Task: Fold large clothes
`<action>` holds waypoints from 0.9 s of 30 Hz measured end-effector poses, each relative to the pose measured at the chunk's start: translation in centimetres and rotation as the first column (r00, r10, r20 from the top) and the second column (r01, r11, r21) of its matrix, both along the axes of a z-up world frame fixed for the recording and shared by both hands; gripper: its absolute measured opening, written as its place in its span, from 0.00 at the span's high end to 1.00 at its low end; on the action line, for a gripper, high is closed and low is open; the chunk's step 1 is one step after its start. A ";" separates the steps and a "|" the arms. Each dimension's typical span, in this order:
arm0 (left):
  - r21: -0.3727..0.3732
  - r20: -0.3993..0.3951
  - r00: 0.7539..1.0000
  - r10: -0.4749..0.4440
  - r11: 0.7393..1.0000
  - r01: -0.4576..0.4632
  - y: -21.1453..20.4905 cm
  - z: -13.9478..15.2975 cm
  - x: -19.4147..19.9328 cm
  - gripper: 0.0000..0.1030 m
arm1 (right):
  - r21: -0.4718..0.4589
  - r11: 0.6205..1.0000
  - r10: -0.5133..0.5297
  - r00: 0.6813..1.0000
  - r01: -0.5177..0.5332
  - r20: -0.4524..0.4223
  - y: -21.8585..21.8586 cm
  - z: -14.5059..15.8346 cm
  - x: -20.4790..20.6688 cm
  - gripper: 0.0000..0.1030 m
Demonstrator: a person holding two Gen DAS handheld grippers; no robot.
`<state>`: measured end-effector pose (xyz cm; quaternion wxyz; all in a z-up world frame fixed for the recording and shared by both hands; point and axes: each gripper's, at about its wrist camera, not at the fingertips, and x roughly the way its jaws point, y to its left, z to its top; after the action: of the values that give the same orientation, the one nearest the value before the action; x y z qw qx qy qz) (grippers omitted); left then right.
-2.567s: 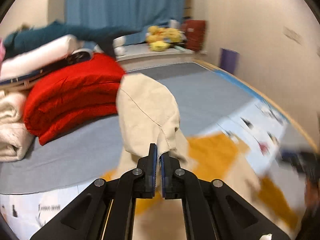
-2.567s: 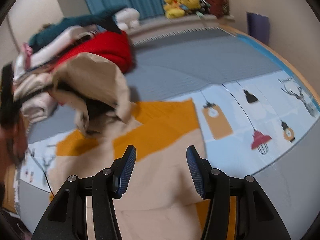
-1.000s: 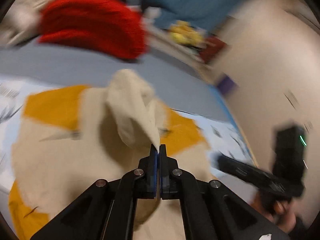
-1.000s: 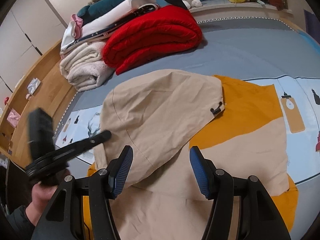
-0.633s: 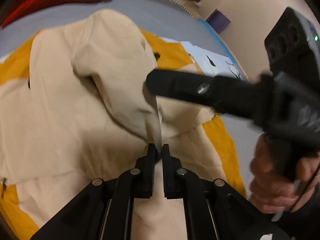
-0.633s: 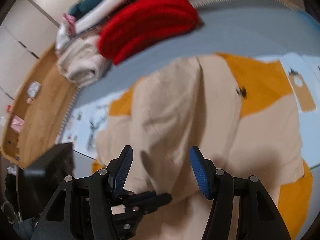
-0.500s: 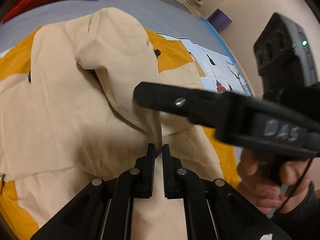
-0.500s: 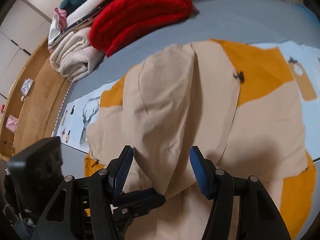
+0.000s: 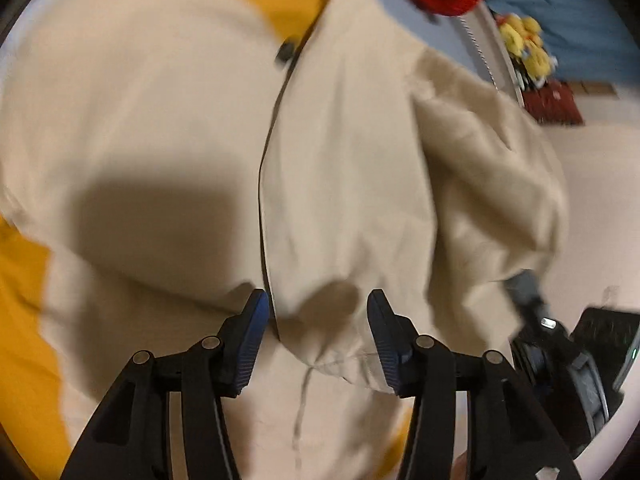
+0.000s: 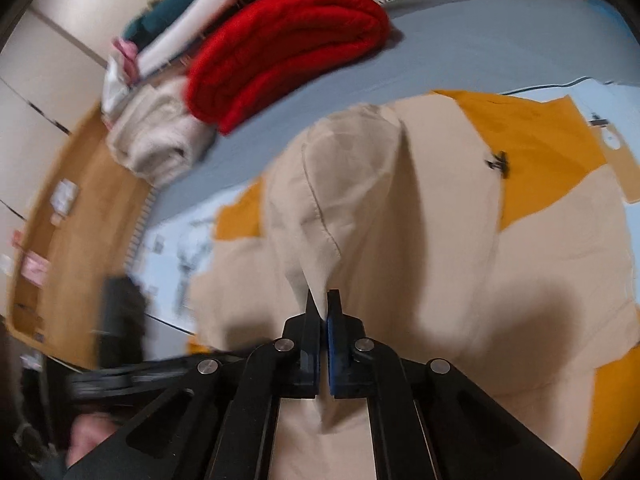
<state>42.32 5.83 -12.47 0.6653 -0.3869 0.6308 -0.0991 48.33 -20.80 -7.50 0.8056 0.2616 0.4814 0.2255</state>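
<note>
On the blue-grey mat a large beige and orange jacket lies spread out, its beige panels on top and orange patches showing at the upper edge and the corners. The right tool has its two blades pressed together on a pinch of beige cloth, and from that pinch a cone of fabric, likely the hood, rises and stretches toward the far side of the jacket. A small dark clip sits where beige meets orange. The left tool hovers just over the jacket with its blue-padded blades spread wide and nothing between them; a folded beige edge and a thin cord lie under the gap. In the left wrist view the right tool's dark body shows at the lower right, blurred, with a lifted bunch of cloth beside it. Beyond the jacket a thick red blanket is folded on the mat, touching a rolled cream blanket and a pile of white and teal bedding. Yellow soft toys sit by a blue curtain.
</note>
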 end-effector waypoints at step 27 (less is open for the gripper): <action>0.365 0.000 0.989 -0.148 0.921 0.138 -1.2 0.3 0.0 0.87 | -0.119 0.955 -0.296 0.868 0.271 -0.399 -6.2 -10.0 -1.1 0.90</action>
<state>42.30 4.61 -12.14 0.7249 -0.2085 0.6557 -0.0342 47.28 -27.01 -17.45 0.7174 0.3470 0.6034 0.0300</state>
